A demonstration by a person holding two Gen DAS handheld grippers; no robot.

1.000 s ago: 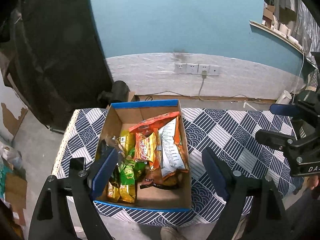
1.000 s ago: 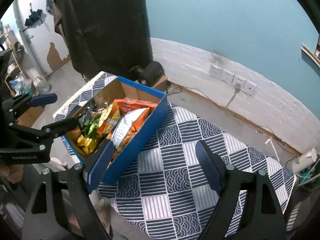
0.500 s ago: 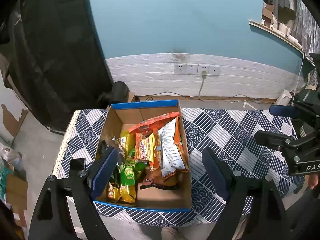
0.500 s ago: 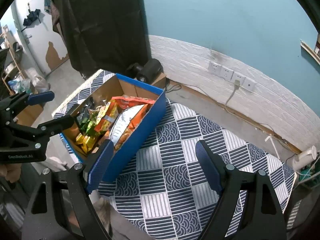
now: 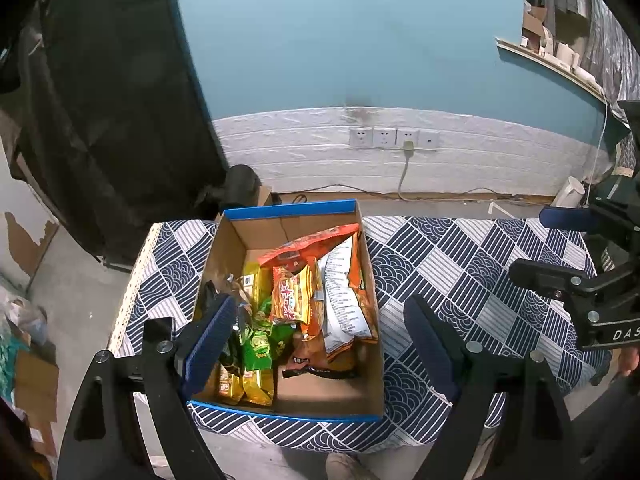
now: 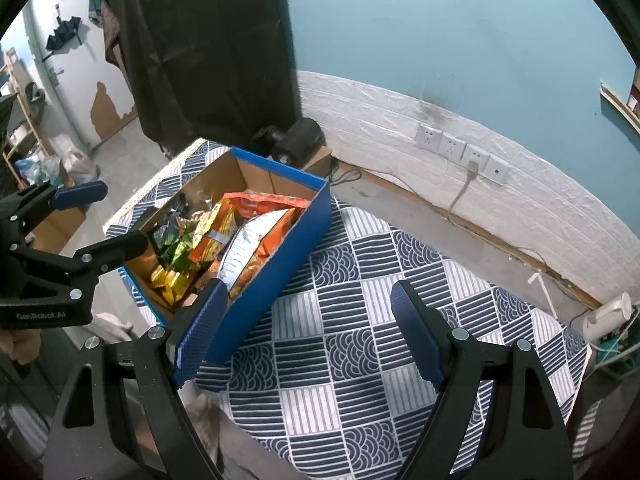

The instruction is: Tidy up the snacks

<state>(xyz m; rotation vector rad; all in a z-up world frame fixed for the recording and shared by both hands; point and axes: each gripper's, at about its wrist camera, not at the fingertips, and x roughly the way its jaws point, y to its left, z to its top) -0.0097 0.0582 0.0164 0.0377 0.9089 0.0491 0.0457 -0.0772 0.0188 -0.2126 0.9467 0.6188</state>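
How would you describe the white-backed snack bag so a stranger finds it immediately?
On the patterned tablecloth stands a blue-edged cardboard box full of snacks. The bag leans against its right wall; it alone shows a white printed back, while its neighbours are orange, yellow and green.

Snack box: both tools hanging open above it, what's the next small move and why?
Probably lower the left tool into the box toward the upright yellow-orange packet. Both tools are open and empty; the left one hangs directly over the jumbled snacks, while the right tool sits over bare tablecloth beside the box.
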